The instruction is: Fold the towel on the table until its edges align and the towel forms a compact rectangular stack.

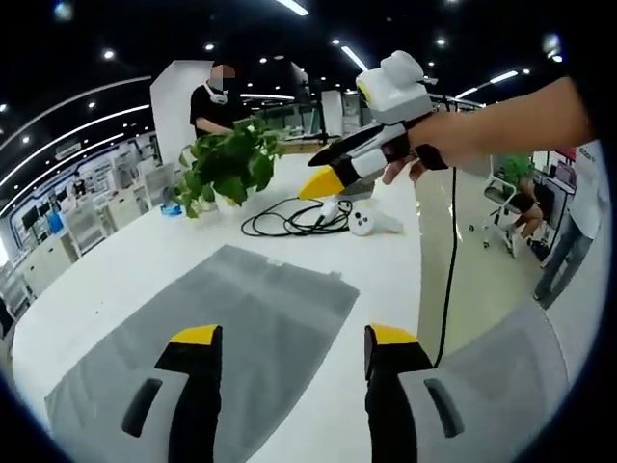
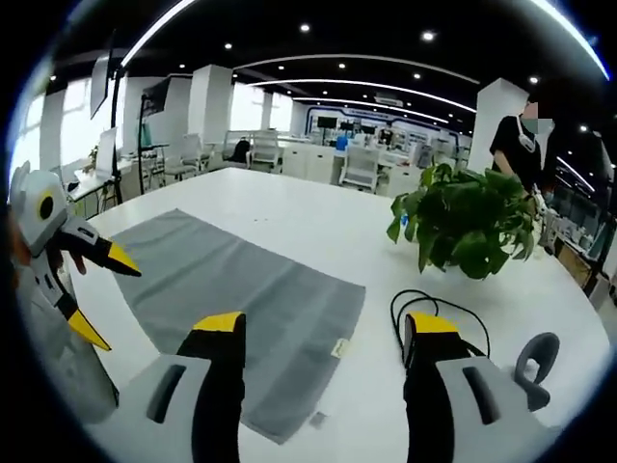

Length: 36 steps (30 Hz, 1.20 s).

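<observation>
Towel, grey and spread flat in 1 layer, lies on the white table; nothing of it is folded over, and in the right gripper view a small white tag sits at its near edge.

In the left gripper view the left gripper hangs above the towel's near right part, its 2 yellow-tipped jaws spread wide with nothing between them and not touching the cloth. Beyond it, the right gripper comes in from the right, held in a hand up in the air over the far end of the table, well clear of the towel; its yellow tips lie close together there and grasp nothing.

In the right gripper view the right gripper shows its 2 jaws parted and empty, above the table past the towel's right edge. At the left of that view the left gripper appears with its jaws apart, over the towel's left side.

Beyond the towel stands a leafy green plant, with a coiled black cable and a small white device on the table near it. A person in dark clothes stands behind the plant. Office desks and chairs fill the room further back.
</observation>
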{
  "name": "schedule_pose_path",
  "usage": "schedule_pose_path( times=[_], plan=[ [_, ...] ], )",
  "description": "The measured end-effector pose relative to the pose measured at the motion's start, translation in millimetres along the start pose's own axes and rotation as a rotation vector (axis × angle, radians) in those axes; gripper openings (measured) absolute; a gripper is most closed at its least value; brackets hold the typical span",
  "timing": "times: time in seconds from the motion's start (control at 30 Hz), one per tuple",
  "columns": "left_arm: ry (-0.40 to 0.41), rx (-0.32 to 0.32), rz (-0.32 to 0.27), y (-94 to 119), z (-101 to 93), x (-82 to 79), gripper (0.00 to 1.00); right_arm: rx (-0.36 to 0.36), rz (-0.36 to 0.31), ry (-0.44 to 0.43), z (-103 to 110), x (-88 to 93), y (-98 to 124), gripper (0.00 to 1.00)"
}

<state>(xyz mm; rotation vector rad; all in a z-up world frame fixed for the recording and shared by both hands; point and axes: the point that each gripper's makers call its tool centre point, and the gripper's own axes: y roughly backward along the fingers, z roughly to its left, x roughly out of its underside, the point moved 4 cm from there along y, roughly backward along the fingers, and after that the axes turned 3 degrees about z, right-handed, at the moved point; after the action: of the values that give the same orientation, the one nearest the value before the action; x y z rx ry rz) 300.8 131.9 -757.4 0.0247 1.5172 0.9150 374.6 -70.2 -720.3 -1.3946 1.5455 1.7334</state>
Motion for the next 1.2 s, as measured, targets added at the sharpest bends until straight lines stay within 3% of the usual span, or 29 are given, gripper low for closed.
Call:
schedule_pose_path(
  times=[0.2,0.67,1.2],
  plan=[
    [-0.01,0.035,0.008,-19,-7.5,-6.4,0.51,-0.014,0.009,-0.028,-14,-0.8,-21,0.58],
    [-0.029,0.073,0.067,-60,-12.0,-9.3,0.46,-0.054,0.009,-0.095,-36,-7.9,-76,0.52],
    [-0.036,0.127,0.141,-102,-26.4,-0.6,0.39,-0.063,0.069,-0.148,-63,25.2,-127,0.37]
  ],
)
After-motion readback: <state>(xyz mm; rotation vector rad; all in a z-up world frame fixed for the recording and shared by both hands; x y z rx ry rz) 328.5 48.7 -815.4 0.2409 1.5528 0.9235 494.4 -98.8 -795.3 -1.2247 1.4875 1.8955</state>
